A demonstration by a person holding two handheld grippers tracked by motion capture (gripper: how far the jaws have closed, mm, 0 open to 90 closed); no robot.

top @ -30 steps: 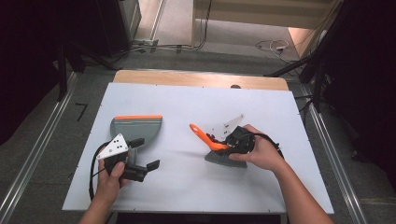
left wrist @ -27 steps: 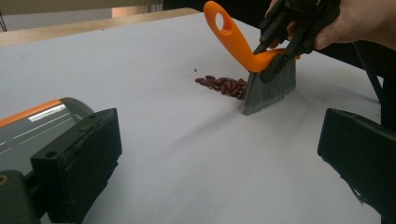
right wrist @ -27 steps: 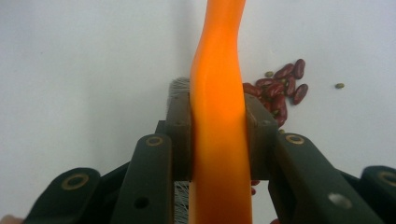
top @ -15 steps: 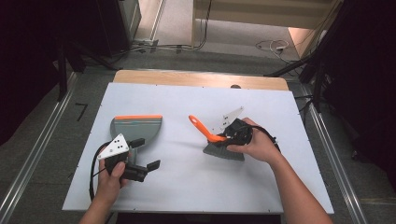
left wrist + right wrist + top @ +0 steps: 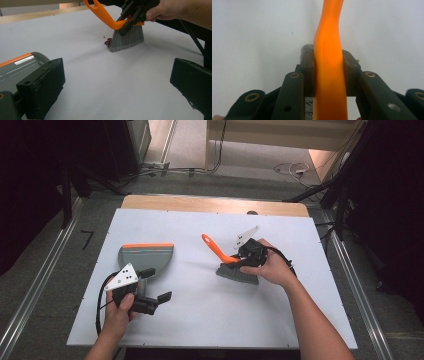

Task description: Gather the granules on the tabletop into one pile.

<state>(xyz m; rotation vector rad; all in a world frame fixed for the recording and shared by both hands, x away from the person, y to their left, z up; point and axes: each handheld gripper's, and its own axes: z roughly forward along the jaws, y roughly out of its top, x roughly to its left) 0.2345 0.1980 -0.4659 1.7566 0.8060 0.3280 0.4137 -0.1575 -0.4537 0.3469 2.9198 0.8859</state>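
Orange-handled brush point(image 5: 227, 262) is clamped in right gripper point(image 5: 248, 254), bristles on white worktop point(image 5: 210, 310) right of centre, touching dark crumbs point(image 5: 108, 42). Left gripper point(image 5: 150, 301) is held wide, beside grey dustpan point(image 5: 146, 257).

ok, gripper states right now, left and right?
Left gripper: open, holding nothing, beside the dustpan.
Right gripper: closed on the brush by its orange handle.
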